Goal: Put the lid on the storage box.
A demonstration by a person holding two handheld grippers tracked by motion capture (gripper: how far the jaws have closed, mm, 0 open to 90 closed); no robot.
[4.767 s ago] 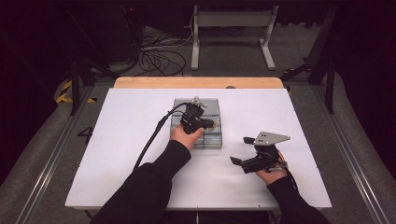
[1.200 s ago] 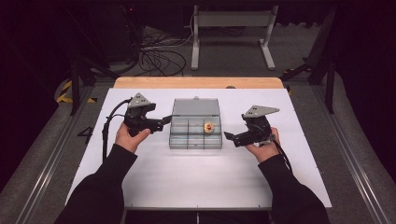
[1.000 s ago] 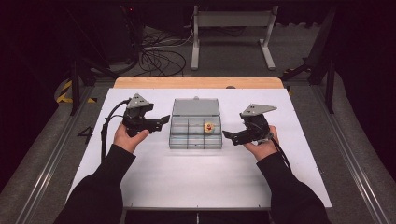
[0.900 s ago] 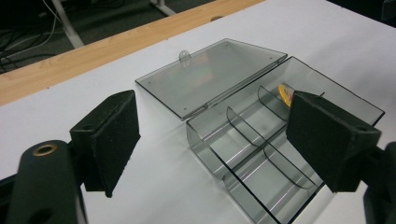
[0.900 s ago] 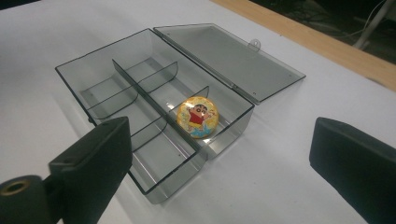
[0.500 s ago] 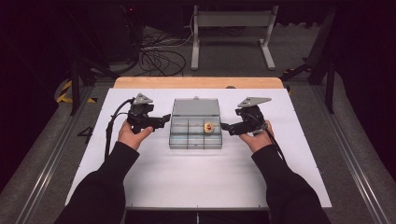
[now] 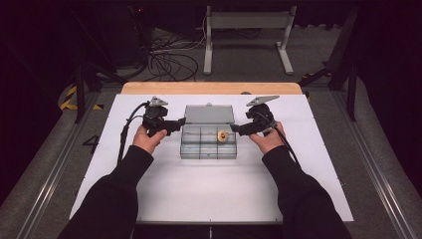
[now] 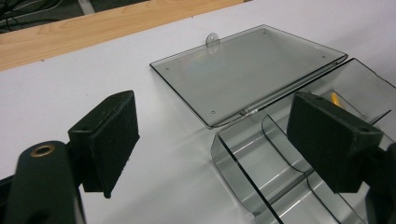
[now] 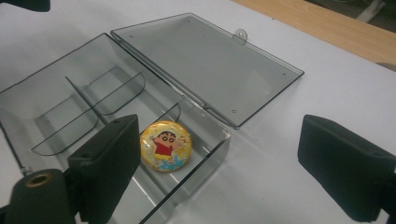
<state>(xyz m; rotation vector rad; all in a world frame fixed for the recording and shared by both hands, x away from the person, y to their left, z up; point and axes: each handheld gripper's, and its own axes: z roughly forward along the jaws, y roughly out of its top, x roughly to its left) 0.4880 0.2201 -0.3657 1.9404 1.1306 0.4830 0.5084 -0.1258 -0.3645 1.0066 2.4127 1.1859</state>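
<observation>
A clear compartment box (image 7: 208, 143) is seen at centre frame on the white counter (image 7: 199, 194), its hinged lid (image 7: 209, 114) laid flat open behind it. A round yellow cartoon badge (image 9: 166, 145) is lying in the box's right-hand rear compartment; the other compartments are seen empty. The left gripper (image 7: 175, 123) is held just beside the box's left edge, jaws wide apart, nothing gripped; in the left gripper view one jaw stands over the box corner. The right gripper (image 7: 236, 129) is held at the box's right edge; its jaws have just been closing yet remain well apart, straddling the box's near wall, nothing pinched. Cables (image 7: 166, 57) and a metal stand (image 7: 247, 20) are noted on the floor beyond the counter, upper frame.
</observation>
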